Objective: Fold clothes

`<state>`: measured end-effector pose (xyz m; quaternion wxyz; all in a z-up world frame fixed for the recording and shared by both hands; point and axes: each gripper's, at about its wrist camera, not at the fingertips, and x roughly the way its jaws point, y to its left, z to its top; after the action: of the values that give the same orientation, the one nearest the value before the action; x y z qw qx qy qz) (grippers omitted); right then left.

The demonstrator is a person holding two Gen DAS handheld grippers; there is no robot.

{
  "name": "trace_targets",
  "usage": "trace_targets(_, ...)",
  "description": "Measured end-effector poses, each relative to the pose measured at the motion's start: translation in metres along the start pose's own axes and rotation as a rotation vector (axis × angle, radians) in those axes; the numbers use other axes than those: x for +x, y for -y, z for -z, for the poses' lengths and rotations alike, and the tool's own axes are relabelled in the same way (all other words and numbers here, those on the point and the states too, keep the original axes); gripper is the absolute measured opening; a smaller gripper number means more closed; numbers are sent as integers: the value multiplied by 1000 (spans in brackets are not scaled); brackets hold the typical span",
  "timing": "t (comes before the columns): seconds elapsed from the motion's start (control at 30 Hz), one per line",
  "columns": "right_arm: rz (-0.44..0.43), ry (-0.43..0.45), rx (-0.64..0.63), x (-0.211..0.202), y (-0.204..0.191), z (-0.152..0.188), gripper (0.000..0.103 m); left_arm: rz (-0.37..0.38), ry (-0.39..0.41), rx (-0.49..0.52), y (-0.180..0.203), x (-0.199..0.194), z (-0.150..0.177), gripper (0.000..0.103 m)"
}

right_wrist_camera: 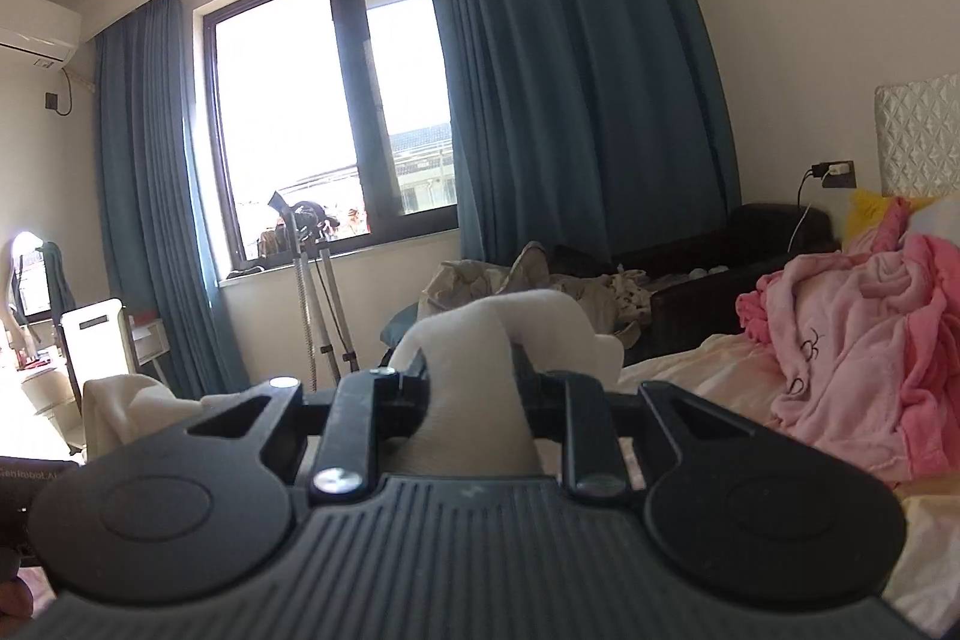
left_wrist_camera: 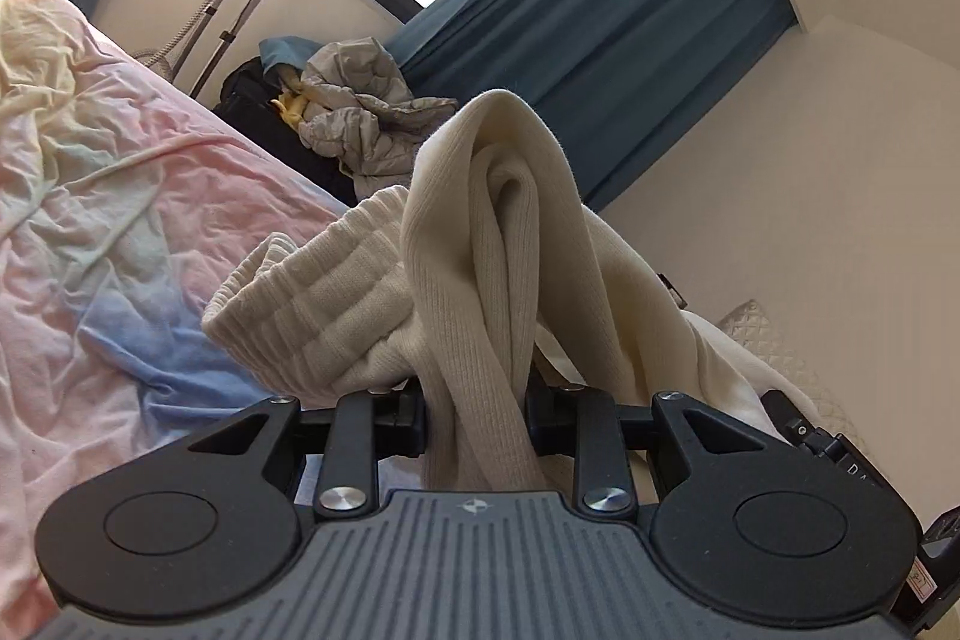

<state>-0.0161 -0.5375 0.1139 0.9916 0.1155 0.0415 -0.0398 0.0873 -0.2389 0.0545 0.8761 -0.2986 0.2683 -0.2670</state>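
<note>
A cream ribbed knit garment is bunched between the fingers of my left gripper, which is shut on it and holds it lifted above the bed. Its ribbed hem droops left toward the pink and blue bedsheet. My right gripper is shut on another bunch of the same cream garment, held up above the bed. More cream fabric hangs at the lower left of the right wrist view. The fingertips of both grippers are hidden by cloth.
A pink robe is heaped on the bed at right. A dark sofa piled with a grey jacket stands under the window with teal curtains. A garment steamer stand is by the window. A quilted headboard is at right.
</note>
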Motion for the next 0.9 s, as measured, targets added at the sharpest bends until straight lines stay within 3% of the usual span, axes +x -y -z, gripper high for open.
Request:
trace_targets(0.23, 204, 8, 20, 7, 122, 12, 25, 100, -113, 114, 49, 125, 46, 32)
trace_targets(0.4, 338, -20, -21, 19, 177, 67, 25, 101, -183, 164, 42, 195, 92, 32)
trace_targets(0.5, 391, -119, 14, 31, 205, 114, 25, 88, -207, 182, 23, 222, 115, 32)
trace_targets(0.63, 413, -285, -6, 42, 217, 173, 26, 107, -228, 239, 4, 229, 138, 35)
trace_targets(0.7, 418, -313, 40, 42, 221, 186, 28, 98, -247, 234, -6, 228, 144, 40)
trace_targets(0.8, 430, -330, 175, 39, 223, 182, 30, 76, -288, 250, -10, 225, 145, 46)
trace_targets(0.9, 447, -357, 195, 37, 215, 169, 37, 34, -336, 302, -4, 216, 139, 58)
